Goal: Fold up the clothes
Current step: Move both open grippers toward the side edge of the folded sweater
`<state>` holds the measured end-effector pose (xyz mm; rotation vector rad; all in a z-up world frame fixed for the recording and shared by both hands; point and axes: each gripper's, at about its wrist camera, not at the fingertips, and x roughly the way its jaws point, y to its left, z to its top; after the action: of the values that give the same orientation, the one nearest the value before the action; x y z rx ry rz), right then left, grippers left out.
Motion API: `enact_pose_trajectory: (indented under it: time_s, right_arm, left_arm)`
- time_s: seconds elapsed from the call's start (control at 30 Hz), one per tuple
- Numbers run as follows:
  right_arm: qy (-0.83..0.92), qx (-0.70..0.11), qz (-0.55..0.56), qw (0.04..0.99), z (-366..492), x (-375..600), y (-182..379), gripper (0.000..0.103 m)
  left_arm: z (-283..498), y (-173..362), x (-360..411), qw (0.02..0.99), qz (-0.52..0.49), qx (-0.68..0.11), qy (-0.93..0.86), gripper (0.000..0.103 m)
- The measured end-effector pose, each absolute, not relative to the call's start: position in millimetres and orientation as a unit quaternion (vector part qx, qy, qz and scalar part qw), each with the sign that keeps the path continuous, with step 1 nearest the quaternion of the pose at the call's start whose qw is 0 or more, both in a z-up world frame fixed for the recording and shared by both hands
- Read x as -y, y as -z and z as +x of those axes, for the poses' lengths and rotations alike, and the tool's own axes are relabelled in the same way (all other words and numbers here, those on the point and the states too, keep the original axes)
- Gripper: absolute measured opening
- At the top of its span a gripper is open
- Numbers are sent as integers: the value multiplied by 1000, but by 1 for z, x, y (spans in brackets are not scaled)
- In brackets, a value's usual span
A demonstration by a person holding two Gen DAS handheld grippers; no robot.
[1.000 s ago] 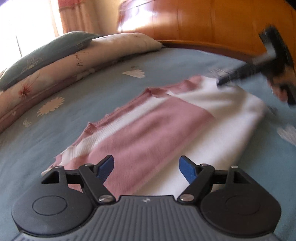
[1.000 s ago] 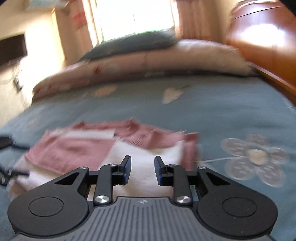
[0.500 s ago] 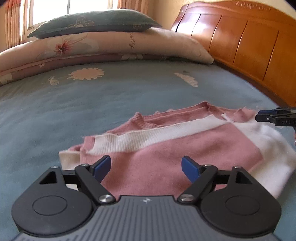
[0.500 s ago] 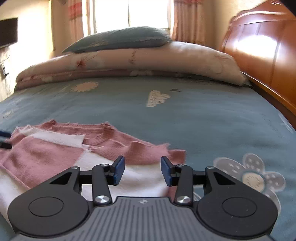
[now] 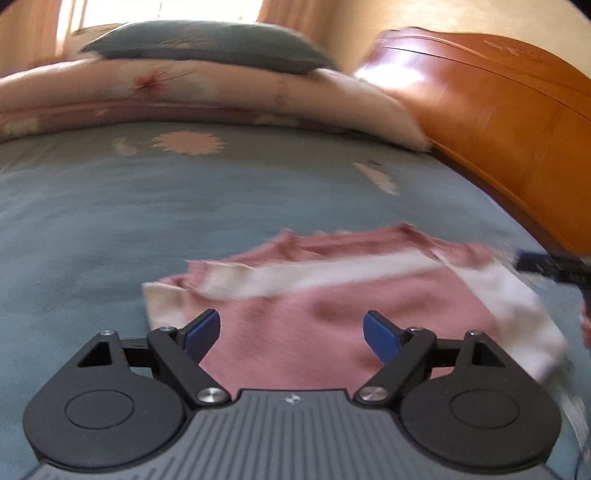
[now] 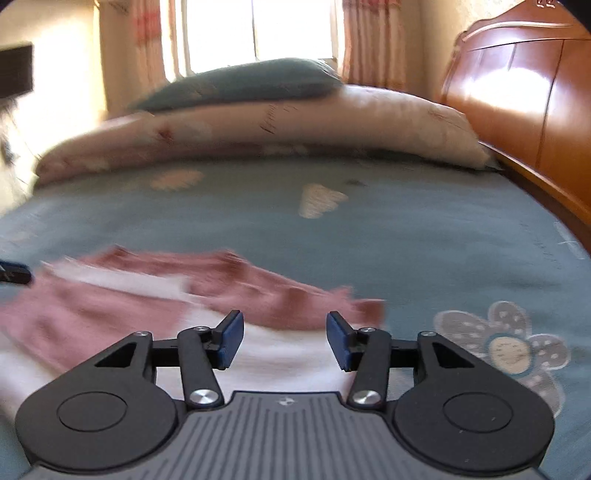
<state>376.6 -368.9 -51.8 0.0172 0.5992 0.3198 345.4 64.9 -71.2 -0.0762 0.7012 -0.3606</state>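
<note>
No legible text, label or number on anything in either view.

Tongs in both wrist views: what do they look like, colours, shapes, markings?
Both look alike. The left tongs and right tongs have black linkage arms with silver pivot screws, blue pads on the fingertips, round black discs either side, and a ribbed grey body bearing a small white logo. No cables or sleeves show.

A bright window (image 6: pixel 255 29) with pink curtains (image 6: pixel 369 40) lights a bed (image 6: pixel 406 236) with a wooden headboard (image 6: pixel 524 99), a folded quilt (image 6: pixel 295 125) and 1 pillow (image 6: pixel 251 83).
</note>
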Motion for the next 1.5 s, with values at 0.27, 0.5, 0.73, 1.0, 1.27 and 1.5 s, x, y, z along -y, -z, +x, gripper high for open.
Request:
enact_pose_trajectory:
  time_s: [0.27,0.5,0.73,1.0,1.27,1.5]
  right_arm:
    - [-232,-271,58,932,314,316,40,70]
    - [-307,-302,40,902,289,276,44,70]
    - [-313,-310,-90,893,271,255,0,68]
    - [-308,-338,-87,885,231,266,-58,68]
    - [-323,-320,-81,887,207,251,-95,71]
    - [-231,-343,-85,907,265,228,21,41]
  left_arm:
    - [277,66,-73,929,-31,-333,161,40]
    - [249,70,-69,920,-9,-334,207,33]
    - [256,83,-32,903,21,-349,251,33]
    - [227,46,-20,902,35,-315,292,33]
    - [225,43,-20,904,32,-325,276,33]
    - [246,98,-6,897,16,-370,242,33]
